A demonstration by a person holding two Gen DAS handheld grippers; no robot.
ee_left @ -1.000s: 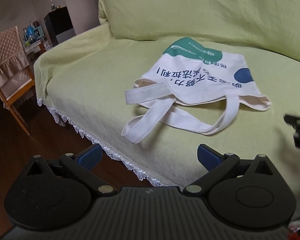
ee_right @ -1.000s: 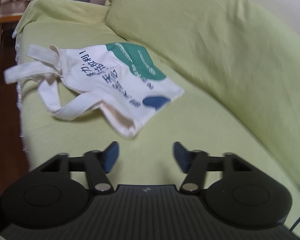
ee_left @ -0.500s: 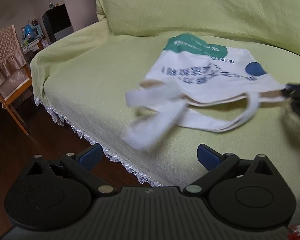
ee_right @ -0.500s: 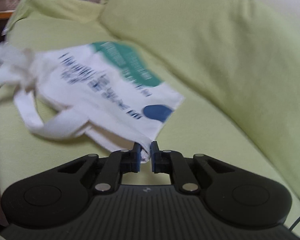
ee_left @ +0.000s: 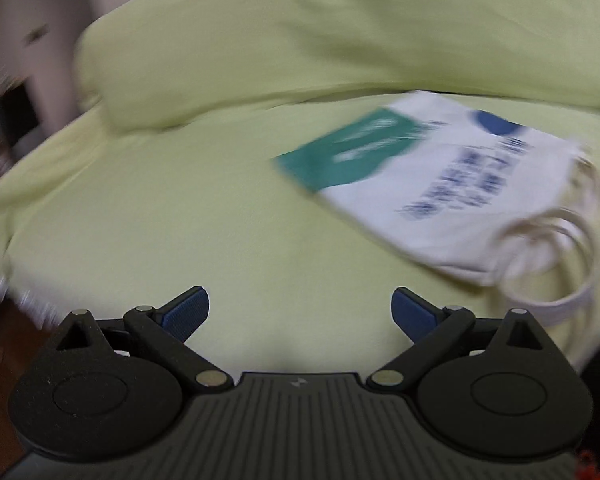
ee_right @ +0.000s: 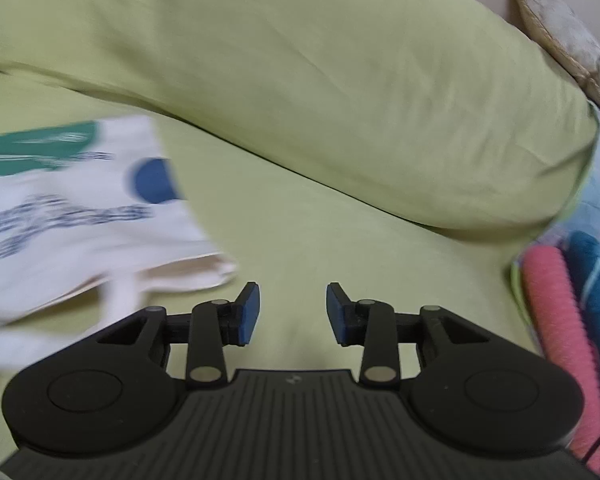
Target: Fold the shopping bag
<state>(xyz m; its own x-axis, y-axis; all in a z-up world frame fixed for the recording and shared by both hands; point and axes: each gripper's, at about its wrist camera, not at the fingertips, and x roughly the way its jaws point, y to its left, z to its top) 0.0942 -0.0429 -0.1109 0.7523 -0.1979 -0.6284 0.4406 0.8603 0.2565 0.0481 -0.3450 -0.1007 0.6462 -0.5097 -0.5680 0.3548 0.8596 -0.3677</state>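
Note:
A white cloth shopping bag (ee_left: 452,184) with a green patch, a blue dot and dark lettering lies flat on the yellow-green sofa seat (ee_left: 180,216), at the right of the blurred left wrist view. Its white handles (ee_left: 556,256) trail toward the near right. My left gripper (ee_left: 300,308) is open over bare seat, left of the bag. In the right wrist view the bag (ee_right: 72,216) lies at the left, its mouth corner just left of my right gripper (ee_right: 293,312), which is open and holds nothing.
The sofa backrest cushion (ee_right: 340,92) rises behind the seat. A pink roll (ee_right: 560,320) and blue patterned fabric (ee_right: 596,280) lie at the sofa's right end. Dark furniture (ee_left: 12,120) stands blurred past the sofa's left end.
My right gripper, shut on the bag's corner half a second ago, has opened and let it go. The bag has been dragged and turned on the seat. Both views have swung.

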